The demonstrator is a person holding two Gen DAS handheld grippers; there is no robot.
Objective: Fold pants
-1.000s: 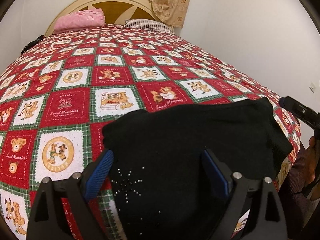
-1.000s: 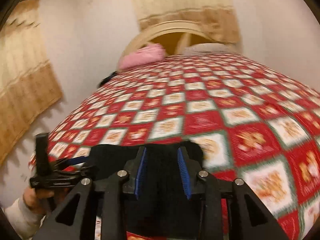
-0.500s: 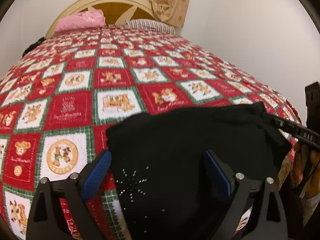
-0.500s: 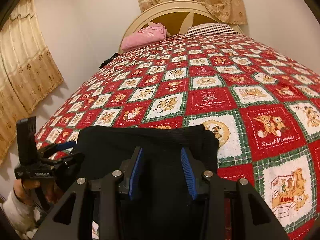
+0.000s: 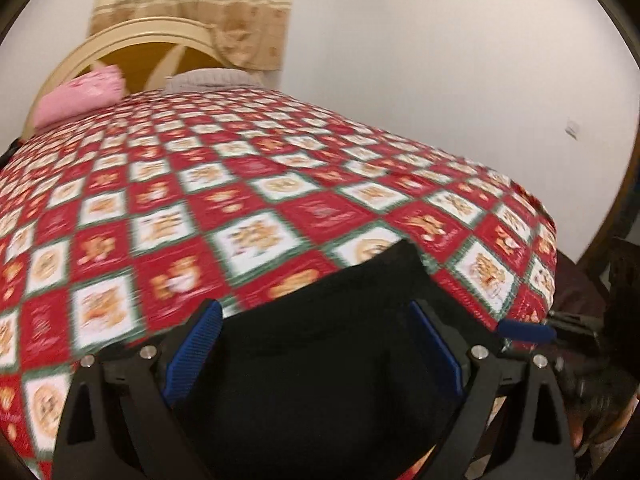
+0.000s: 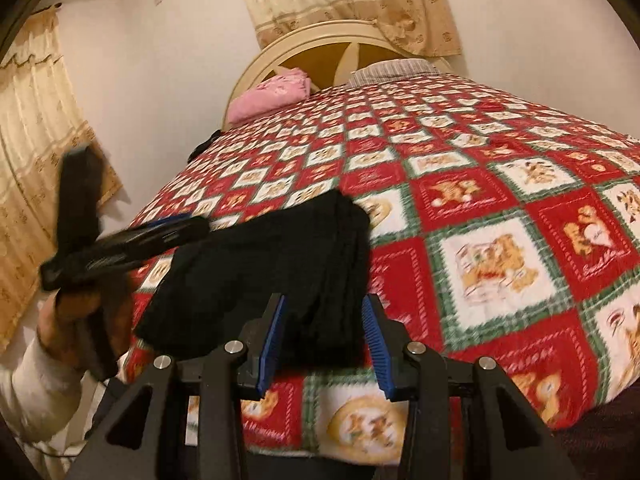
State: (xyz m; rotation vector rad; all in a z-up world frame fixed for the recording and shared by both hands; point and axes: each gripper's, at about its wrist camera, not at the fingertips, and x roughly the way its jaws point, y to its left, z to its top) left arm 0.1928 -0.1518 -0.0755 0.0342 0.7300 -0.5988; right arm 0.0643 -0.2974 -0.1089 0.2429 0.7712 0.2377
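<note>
The black pants (image 6: 280, 264) lie folded in a compact bundle at the near edge of the bed (image 6: 500, 200). In the left wrist view the pants (image 5: 332, 360) fill the space between the blue pads. My left gripper (image 5: 316, 340) is open wide and hovers over the bundle; it also shows at the left of the right wrist view (image 6: 132, 240), above the bundle's left end. My right gripper (image 6: 326, 332) is open, its pads at the bundle's near right end, not clamped on it. Its blue fingertip (image 5: 528, 330) shows at the right of the left wrist view.
The bed wears a red, white and green checked teddy-bear quilt (image 5: 240, 200). A pink pillow (image 6: 272, 94) and a striped pillow (image 6: 392, 68) lie at the headboard. White walls and beige curtains (image 6: 36, 160) surround the bed. A dark object (image 6: 204, 144) lies at the bed's left edge.
Both grippers have pulled back and tilted. The left gripper has swung rightward, so the bundle sits lower in its view. The right gripper has opened a little wider.
</note>
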